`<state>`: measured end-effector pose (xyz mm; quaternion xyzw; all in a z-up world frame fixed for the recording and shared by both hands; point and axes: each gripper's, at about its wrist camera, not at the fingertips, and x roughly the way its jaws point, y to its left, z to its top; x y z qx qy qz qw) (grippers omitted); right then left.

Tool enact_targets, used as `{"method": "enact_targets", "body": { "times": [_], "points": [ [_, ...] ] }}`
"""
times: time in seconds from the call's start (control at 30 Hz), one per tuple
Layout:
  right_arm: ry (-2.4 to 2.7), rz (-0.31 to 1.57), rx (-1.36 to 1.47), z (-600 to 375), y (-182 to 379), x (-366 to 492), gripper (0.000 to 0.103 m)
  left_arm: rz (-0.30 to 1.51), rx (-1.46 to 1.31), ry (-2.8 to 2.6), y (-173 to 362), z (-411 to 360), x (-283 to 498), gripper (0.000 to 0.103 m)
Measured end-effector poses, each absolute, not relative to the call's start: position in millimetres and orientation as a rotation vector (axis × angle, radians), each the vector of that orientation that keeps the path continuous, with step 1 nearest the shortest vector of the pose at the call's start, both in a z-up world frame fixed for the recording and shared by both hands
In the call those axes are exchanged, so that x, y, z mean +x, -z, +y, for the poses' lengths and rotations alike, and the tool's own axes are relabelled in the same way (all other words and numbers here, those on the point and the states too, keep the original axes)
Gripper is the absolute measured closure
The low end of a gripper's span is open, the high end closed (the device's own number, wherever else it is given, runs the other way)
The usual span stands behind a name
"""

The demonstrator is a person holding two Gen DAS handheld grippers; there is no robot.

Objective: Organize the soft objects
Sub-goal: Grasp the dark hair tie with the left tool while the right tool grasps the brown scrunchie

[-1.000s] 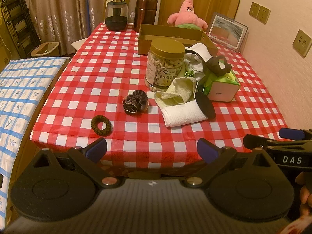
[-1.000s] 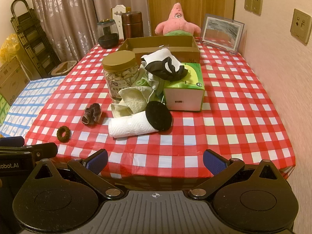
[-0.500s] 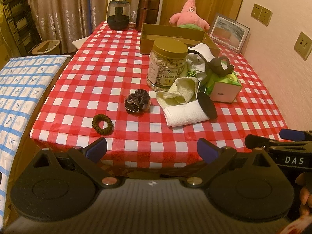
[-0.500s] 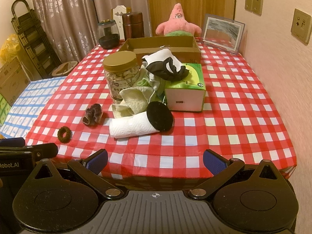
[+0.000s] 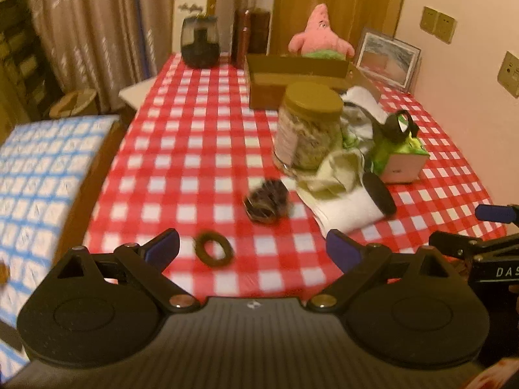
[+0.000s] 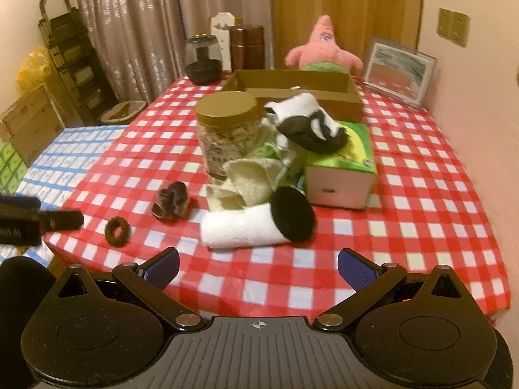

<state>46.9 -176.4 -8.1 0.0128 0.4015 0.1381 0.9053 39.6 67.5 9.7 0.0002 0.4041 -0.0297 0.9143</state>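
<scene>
A brown hair tie [image 5: 214, 248] [image 6: 117, 231] lies near the table's front edge, a dark scrunchie [image 5: 267, 203] [image 6: 172, 200] just behind it. A rolled white towel with a black end [image 6: 253, 227] [image 5: 348, 209], a cream cloth [image 6: 249, 180] and a black-and-white sock [image 6: 308, 124] pile by the jar and tissue box. My left gripper [image 5: 253, 248] is open and empty, just short of the hair tie. My right gripper [image 6: 258, 264] is open and empty, in front of the towel.
A nut jar [image 6: 228, 131], a green tissue box [image 6: 343, 168], an open cardboard box [image 6: 292, 92], a pink plush [image 6: 324, 48], a picture frame [image 6: 400, 69] and dark canisters [image 6: 248, 47] stand on the red checked table [image 6: 421, 194]. A blue checked surface [image 5: 39, 178] lies left.
Both grippers have moved forward toward the table. The left one now has the hair tie between its open fingertips' line of view. The objects have not moved.
</scene>
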Motion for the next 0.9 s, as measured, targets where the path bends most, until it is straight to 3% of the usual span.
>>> {"method": "enact_targets", "body": {
  "times": [0.3,0.9],
  "points": [
    [-0.386,0.793,-0.008,-141,14,76,0.0,0.785,0.157,0.157,-13,112,77,0.007],
    [-0.559,0.808,-0.083,-86,63,145,0.001,0.946,0.126,0.191,99,123,110,0.022]
  ]
}}
